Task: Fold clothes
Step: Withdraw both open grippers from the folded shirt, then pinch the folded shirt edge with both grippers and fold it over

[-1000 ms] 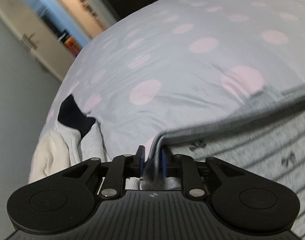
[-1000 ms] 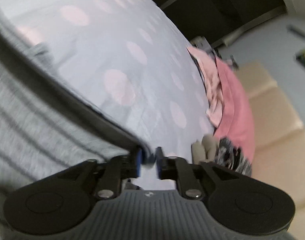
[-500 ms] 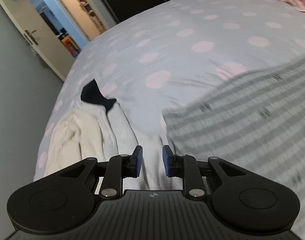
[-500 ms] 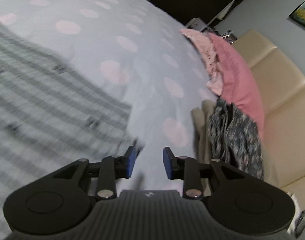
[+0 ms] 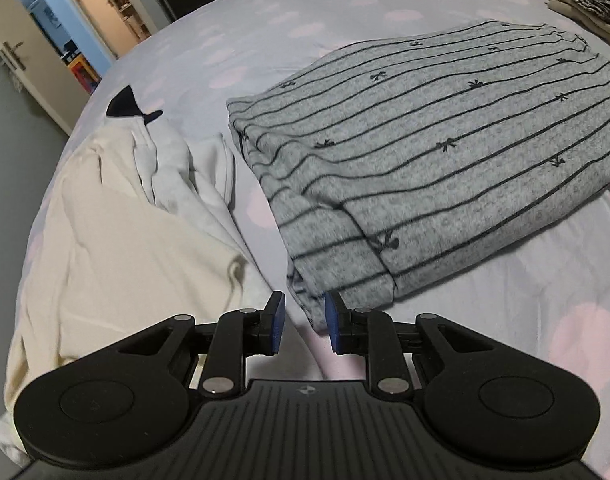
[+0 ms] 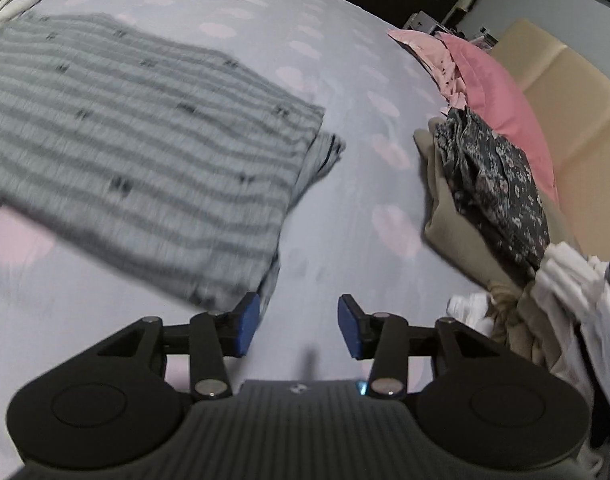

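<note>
Garment: I am viewing the grey striped top lying folded on the dotted bedspread; soft, light knit, likely limp; I would be pinching a doubled corner.
Left gripper: standing slightly parted, holding nothing.
Right gripper: jaws opening, nothing between.

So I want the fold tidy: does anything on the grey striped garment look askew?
Yes. On the folded grey striped garment, a lower layer pokes out past the top layer's right corner, so the edges don't line up.
</note>
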Available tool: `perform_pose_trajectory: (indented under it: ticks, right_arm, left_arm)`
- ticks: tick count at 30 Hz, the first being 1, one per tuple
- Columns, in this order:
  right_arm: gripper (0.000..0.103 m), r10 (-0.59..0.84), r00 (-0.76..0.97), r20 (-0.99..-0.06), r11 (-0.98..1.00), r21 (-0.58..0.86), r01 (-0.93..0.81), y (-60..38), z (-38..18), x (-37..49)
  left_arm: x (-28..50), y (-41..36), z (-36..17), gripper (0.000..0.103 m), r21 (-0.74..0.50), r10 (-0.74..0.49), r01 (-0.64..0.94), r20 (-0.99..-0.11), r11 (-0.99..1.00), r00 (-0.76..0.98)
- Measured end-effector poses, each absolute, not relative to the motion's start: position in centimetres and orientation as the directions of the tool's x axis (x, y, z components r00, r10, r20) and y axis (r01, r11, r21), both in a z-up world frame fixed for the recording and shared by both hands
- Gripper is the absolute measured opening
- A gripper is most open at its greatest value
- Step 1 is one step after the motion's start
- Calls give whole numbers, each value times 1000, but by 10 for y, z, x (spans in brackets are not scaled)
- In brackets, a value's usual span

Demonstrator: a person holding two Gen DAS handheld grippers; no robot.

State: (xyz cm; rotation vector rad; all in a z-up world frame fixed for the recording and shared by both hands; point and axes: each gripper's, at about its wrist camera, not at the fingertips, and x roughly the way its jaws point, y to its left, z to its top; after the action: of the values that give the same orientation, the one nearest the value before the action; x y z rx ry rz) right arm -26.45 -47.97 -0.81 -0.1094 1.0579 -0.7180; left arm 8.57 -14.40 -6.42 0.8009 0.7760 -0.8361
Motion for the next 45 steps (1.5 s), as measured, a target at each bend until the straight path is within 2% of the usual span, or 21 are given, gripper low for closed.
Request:
perform_pose_trajectory:
  ticks: [5, 6, 7, 9, 17, 22, 25, 28, 30, 32, 34, 40, 43, 45]
  right_arm:
    - [50, -594, 326, -736, 786, -444, 430, -466, -22, -270]
    - [51, -595, 325, -736, 786, -447, 427, -466, -23, -270]
    - [52, -595, 323, -736, 786, -450, 425, -465, -25, -270]
    - [52, -604, 317, -731, 783, -467, 411, -464, -27, -268]
    - [52, -619, 329, -713, 782, -517, 350, -457, -32, -262]
    - [52, -628, 330, -705, 777, -539, 326, -457, -35, -259]
    - [52, -635, 322, -702, 771, -553, 316, -458, -37, -261]
    - [52, -646, 334, -687, 763, -573, 298, -454, -38, -267]
    - [52, -666, 352, -658, 745, -611, 267, -446, -40, -269]
    - [52, -692, 379, -615, 713, -667, 219, -435, -44, -271]
    - [52, -712, 411, -569, 672, -722, 164, -422, -49, -271]
    - [53, -752, 501, -429, 465, -884, -59, -387, -83, -271]
    - [53, -764, 506, -400, 365, -915, -173, -381, -109, -272]
    - [49, -762, 519, -388, 314, -922, -228, -377, -122, -274]
  left_arm:
    - [85, -146, -75, 19, 264, -328, 852, -839, 451, 434]
    - [85, -146, -76, 16, 263, -328, 850, -839, 456, 435]
    - [84, -147, -77, 8, 261, -327, 848, -839, 461, 436]
    - [83, -147, -78, 5, 256, -325, 844, -839, 471, 436]
    - [84, -130, -46, 3, 245, -331, 821, -827, 515, 454]
    - [97, -123, -56, 2, 290, -265, 798, -836, 529, 480]
    - [90, -125, -66, 0, 405, -192, 778, -817, 480, 544]
    - [85, -119, -62, 0, 417, -216, 785, -804, 458, 553]
    - [74, -117, -54, 2, 432, -267, 791, -777, 433, 570]
    - [60, -121, -51, 16, 465, -306, 800, -752, 380, 583]
    - [44, -127, -54, 23, 504, -342, 809, -735, 303, 586]
    - [0, -139, -93, 29, 687, -369, 726, -668, 29, 647]
    - [-9, -138, -115, 30, 736, -357, 674, -649, -69, 672]
    - [-13, -136, -128, 30, 760, -351, 639, -635, -122, 688]
